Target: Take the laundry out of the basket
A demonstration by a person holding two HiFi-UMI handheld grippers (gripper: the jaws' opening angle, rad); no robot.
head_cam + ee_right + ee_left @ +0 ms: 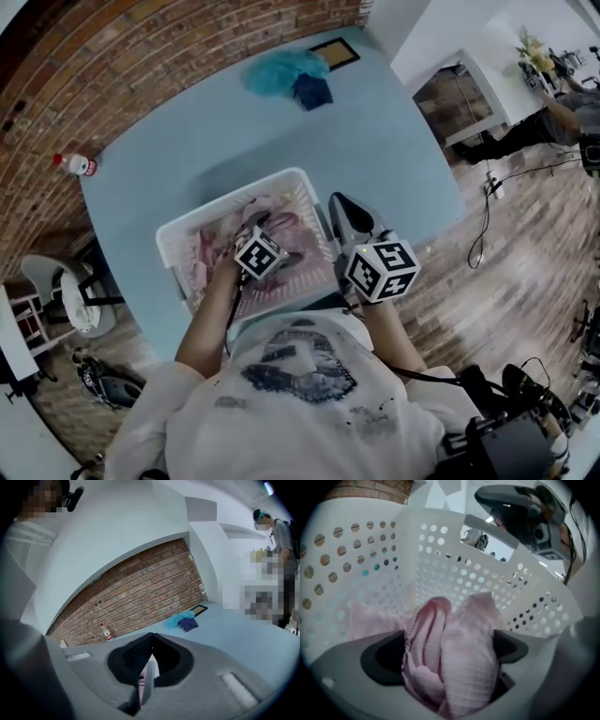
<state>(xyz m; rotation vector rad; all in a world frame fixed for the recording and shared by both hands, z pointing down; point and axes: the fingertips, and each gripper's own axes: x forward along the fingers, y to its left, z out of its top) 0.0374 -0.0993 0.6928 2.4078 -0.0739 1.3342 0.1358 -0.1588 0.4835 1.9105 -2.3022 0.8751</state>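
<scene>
My left gripper point(450, 656) is down inside the white basket point(173, 248), its jaws clamped on a fold of pink waffle-weave laundry point(468, 639) that bulges up between them. The fold has not yet left the basket: the holed walls stand all around it in the left gripper view.

My right gripper point(151, 641) hangs over the basket's right rim with its jaws closed tip to tip. A pale strip shows low in the gap behind the tips. It may be the basket's rim seen past the jaws, but I cannot be sure, so I count that gripper as holding nothing.

As for progress, a teal cloth point(281, 70) and a dark blue cloth point(311, 91) lie on the far side of the blue table point(375, 141), well apart from the basket, and I take them for pieces already out. A heap of pink fills the basket's floor, so most of the job is left, I judge.

I can read no writing anywhere. The bottle point(75, 165) at the far left carries a red label too small to read. My gripper cubes bear only black-and-white square markers, and the dark print on my shirt is no legible word.
</scene>
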